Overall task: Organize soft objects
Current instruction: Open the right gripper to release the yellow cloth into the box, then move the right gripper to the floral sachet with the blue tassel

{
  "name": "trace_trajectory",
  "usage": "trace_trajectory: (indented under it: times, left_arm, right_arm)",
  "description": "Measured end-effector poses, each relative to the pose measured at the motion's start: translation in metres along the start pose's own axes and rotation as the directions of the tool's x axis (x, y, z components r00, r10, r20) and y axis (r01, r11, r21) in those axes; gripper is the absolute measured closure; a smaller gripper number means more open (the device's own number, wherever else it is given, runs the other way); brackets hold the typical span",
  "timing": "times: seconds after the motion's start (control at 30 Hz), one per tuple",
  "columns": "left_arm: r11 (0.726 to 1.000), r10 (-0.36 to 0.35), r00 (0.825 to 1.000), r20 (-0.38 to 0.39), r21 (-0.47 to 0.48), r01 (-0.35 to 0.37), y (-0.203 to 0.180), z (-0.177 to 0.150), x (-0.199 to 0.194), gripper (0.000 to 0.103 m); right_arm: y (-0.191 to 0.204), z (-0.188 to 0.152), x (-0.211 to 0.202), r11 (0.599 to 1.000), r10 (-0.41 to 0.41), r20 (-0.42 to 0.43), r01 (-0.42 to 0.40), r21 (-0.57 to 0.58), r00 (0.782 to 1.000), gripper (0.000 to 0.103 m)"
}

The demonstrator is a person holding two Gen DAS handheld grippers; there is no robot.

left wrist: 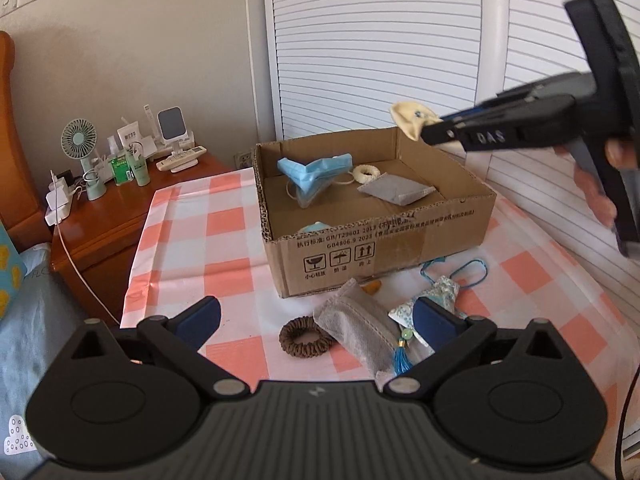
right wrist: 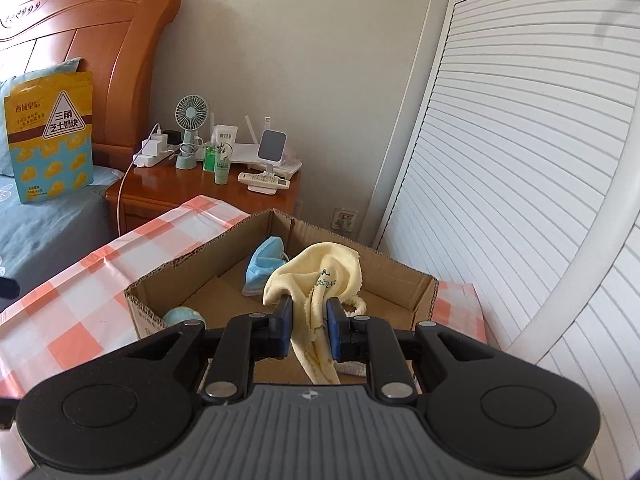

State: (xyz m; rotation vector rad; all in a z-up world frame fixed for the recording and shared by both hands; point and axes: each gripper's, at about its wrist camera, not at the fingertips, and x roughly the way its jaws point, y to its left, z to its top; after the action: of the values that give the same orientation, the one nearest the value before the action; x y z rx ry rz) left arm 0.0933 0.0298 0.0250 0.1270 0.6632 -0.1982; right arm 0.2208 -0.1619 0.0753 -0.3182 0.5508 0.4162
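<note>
The right hand-held gripper [right wrist: 309, 322] is clenched on a pale yellow cloth [right wrist: 316, 276] and holds it above the open cardboard box [right wrist: 420, 292], apparently so the cloth can drop in with the blue face mask [right wrist: 264, 268] already lying ahead of it. The left hand-held gripper [left wrist: 316, 320] hangs released over the checked tabletop [left wrist: 192, 240]; just beyond its fingers, outside the box's near wall, lie a brown scrunchie [left wrist: 306, 337], a grey pouch [left wrist: 352, 324] and a tasselled sachet [left wrist: 436, 296].
</note>
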Motion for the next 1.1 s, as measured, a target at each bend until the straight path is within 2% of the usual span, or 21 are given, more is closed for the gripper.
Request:
trace_trajectory:
  times: [0.1, 0.17, 0.23, 0.3, 0.83, 0.93, 1.1]
  left_arm:
    - [1.0, 0.007, 1.0, -0.002, 0.007, -0.007, -0.001, -0.006, -0.003, 0.001]
    - [1.0, -0.002, 1.0, -0.006, 0.0, 0.002, -0.001, -0.009, -0.005, 0.001]
    - [1.0, -0.001, 1.0, -0.009, -0.006, 0.001, 0.001, -0.013, -0.006, 0.001]
    - [1.0, 0.001, 1.0, -0.011, -0.016, -0.001, 0.004, -0.016, -0.007, 0.001]
    - [0.998, 0.015, 1.0, -0.005, -0.068, -0.015, 0.014, -0.024, -0.012, 0.001]
    - [0.997, 0.013, 1.0, -0.008, -0.079, -0.014, 0.015, -0.026, -0.012, 0.001]
    - [0.996, 0.003, 1.0, -0.012, -0.089, -0.004, 0.017, -0.031, -0.012, 0.001]
  right_arm:
    - [0.0, 0.014, 0.013, 1.0, -0.011, 0.006, 0.011, 0.007, 1.0, 0.078]
    - [0.001, 0.018, 0.023, 1.0, -0.01, -0.004, 0.01, 0.005, 1.0, 0.059]
    - [0.004, 0.016, 0.028, 0.999, -0.035, -0.008, 0.035, 0.005, 0.999, 0.019]
    - [0.007, 0.01, 0.027, 0.999, -0.034, 0.0, 0.034, 0.012, 0.999, 0.003]
    - [0.025, -0.025, 0.0, 0.998, -0.054, -0.079, 0.057, 0.04, 0.995, 0.0]
    - [0.028, -0.04, -0.001, 0.995, -0.069, -0.127, 0.077, 0.062, 0.99, 0.0]
    - [0.035, -0.063, 0.007, 0.994, -0.033, -0.232, 0.056, 0.093, 0.972, 0.0]
